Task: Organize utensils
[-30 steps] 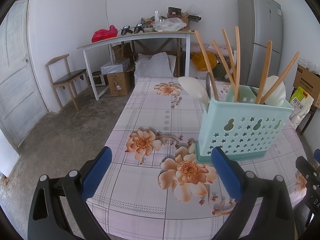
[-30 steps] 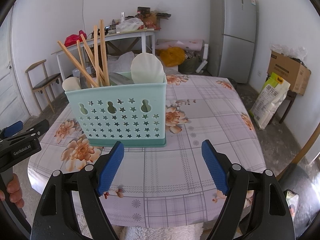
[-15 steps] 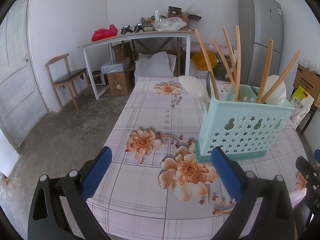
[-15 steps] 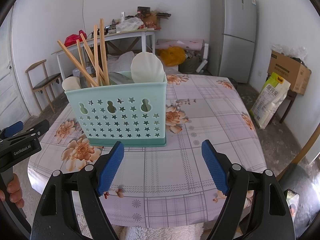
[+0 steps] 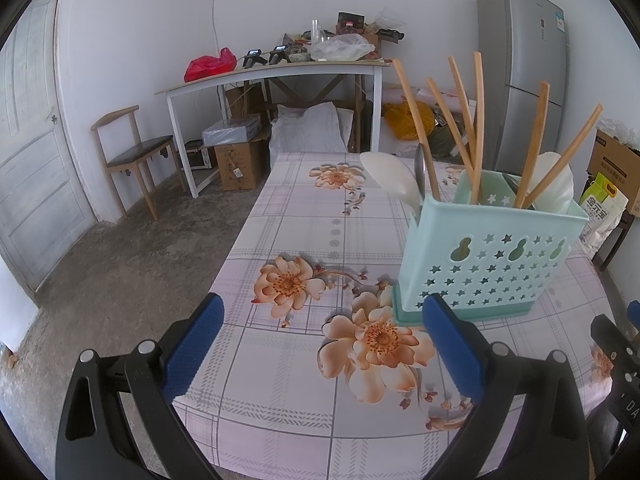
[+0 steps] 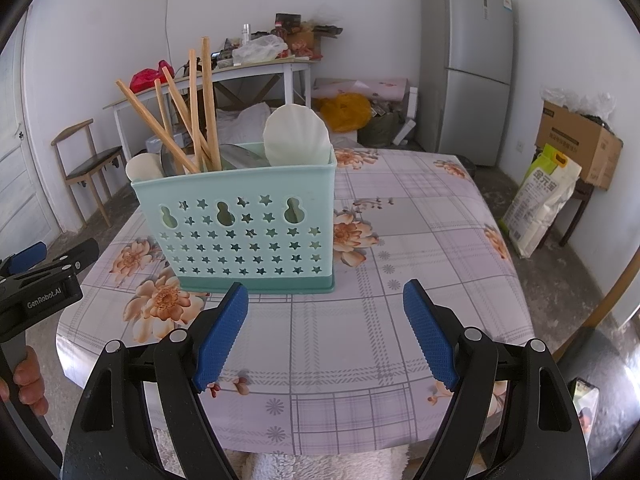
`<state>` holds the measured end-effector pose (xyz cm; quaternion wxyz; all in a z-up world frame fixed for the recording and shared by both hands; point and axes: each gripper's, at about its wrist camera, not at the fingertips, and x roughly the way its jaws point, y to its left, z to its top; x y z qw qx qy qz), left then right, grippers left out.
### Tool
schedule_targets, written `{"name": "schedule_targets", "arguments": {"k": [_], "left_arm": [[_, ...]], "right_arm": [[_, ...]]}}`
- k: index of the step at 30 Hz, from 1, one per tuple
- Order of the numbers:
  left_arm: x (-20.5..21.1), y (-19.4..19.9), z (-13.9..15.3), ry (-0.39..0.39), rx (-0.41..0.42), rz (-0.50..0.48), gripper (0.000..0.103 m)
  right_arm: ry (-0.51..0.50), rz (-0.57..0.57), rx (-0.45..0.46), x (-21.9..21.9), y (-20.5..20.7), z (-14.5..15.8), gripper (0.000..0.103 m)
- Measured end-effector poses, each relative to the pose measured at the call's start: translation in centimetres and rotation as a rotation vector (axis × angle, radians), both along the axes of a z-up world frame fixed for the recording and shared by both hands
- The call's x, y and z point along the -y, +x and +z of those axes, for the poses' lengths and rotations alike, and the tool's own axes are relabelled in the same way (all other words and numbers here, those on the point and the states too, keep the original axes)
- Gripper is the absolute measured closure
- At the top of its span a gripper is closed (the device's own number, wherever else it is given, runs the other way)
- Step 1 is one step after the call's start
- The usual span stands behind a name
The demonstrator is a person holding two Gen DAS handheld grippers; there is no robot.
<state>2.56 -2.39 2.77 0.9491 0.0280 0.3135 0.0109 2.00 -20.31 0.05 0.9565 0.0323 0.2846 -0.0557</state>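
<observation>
A: So, where is the basket (image 6: 240, 236)?

B: It stands on the table (image 6: 420, 248), just past the tips of the right claw (image 6: 326, 332) and a bit to their left. It touches neither blue pad.

A: Is that claw holding anything?

B: No. Its two blue pads are wide apart, with only the flowered cloth between them.

A: And the left claw (image 5: 324, 344)?

B: Its pads are wide apart too, and empty. From that claw, the basket (image 5: 488, 256) sits ahead and to the right, just behind the right pad.

A: What is in the basket?

B: Wooden chopsticks (image 6: 192, 120) stick up at the end away from the right claw's right pad. They lean in different ways. A big white spoon (image 6: 298, 136) stands at the other end. A small white spoon (image 6: 144, 166) peeks over the far left corner. Something shiny and metal sits in the middle, but I cannot tell what it is.

A: Can you see the person?

B: Only some fingers (image 6: 28, 380), low on the left beside the right claw, wrapped round the handle of the left claw.
</observation>
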Motion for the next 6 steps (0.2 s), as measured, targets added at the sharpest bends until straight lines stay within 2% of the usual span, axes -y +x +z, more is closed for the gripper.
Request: {"name": "schedule_targets", "arguments": {"k": [6], "left_arm": [[-0.07,-0.2,-0.04,-0.001,-0.001,-0.004,0.006]], "right_arm": [[0.001,0.0,0.0,-0.08,0.21,0.0,0.027]]}}
